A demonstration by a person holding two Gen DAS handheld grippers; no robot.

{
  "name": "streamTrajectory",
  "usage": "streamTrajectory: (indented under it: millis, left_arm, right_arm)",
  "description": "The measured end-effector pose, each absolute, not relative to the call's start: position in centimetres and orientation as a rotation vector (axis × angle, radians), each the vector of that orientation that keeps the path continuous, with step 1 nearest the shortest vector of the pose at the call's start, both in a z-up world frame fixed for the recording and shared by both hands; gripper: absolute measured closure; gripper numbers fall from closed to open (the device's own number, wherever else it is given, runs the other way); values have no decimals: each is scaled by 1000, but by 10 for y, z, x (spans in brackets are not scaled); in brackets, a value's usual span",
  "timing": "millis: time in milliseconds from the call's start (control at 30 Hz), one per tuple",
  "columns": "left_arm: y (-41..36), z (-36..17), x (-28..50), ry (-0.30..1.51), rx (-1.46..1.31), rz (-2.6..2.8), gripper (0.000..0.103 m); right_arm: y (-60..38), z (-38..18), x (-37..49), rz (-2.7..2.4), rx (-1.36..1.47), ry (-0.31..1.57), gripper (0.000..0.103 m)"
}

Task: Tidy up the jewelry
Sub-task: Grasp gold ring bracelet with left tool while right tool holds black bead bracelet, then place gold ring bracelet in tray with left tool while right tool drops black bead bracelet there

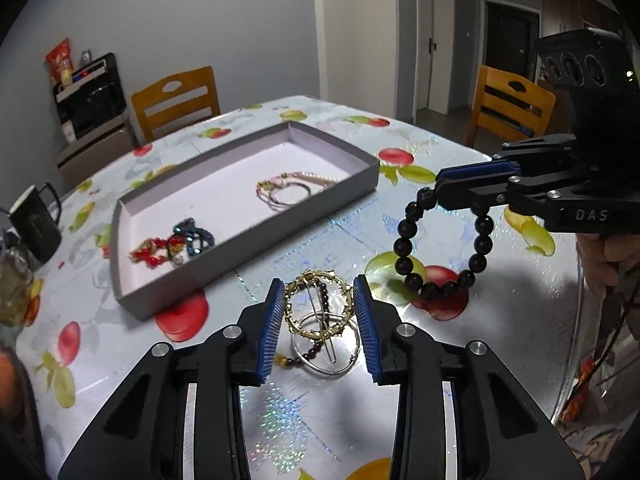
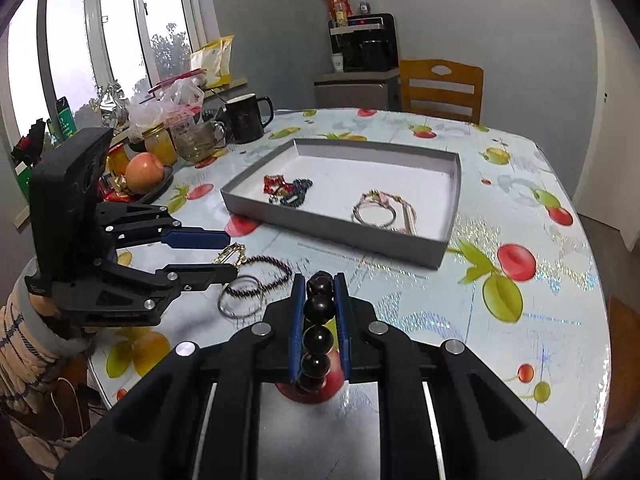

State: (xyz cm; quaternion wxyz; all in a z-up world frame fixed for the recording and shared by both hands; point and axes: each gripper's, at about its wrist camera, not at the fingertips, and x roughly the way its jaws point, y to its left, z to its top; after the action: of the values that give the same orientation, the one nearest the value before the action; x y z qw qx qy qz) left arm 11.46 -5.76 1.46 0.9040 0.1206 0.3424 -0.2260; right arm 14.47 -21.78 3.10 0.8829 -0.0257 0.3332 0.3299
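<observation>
The right gripper (image 2: 320,292) is clamped on a dark bead bracelet (image 1: 442,248); its jaws pinch the top of the loop and the rest hangs free above the table (image 1: 460,360), clear of the cloth. In the right wrist view the beads (image 2: 318,340) run in a line between the blue pads (image 2: 297,336). The left gripper (image 1: 319,308) stands wide open, low over the table, its pads (image 1: 272,320) on either side of a gold ring-shaped piece (image 1: 318,306) without clearly touching it. That gold piece lies on a small heap: a silver bangle (image 1: 324,346) and a purple bead string (image 1: 310,354) overlap under and behind it, so the three are tangled together where the jaws would meet.

Just beyond the heap sits a shallow grey tray (image 1: 256,236), its near wall between the grippers and the tray floor. Inside it, a red and blue cluster (image 1: 176,244) lies in the left corner, and a silver bangle with a pink cord (image 1: 290,192) lies toward the right, well apart from the cluster.

A black mug (image 1: 36,222) stands on the table left of the tray. In the right wrist view, jars (image 2: 160,144), a glass cup (image 2: 200,142), an apple (image 2: 144,172) and a plastic bag (image 2: 176,104) crowd the table edge by the window. Wooden chairs (image 1: 176,98) stand behind the table, and a dispenser (image 1: 90,94) sits against the wall.
</observation>
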Motion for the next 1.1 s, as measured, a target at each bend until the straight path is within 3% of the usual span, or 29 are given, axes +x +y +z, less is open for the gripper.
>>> streamTrajectory:
  millis: [533, 800, 1100]
  left_arm:
    - [-14, 71, 153, 680, 159, -379, 66]
    - [5, 60, 202, 702, 68, -301, 66]
    - [14, 28, 244, 740, 19, -226, 66]
  right_arm:
    - [-196, 75, 177, 701, -50, 630, 89]
    - [-175, 90, 213, 680, -53, 612, 89]
    - [-148, 69, 255, 670, -2, 648, 89]
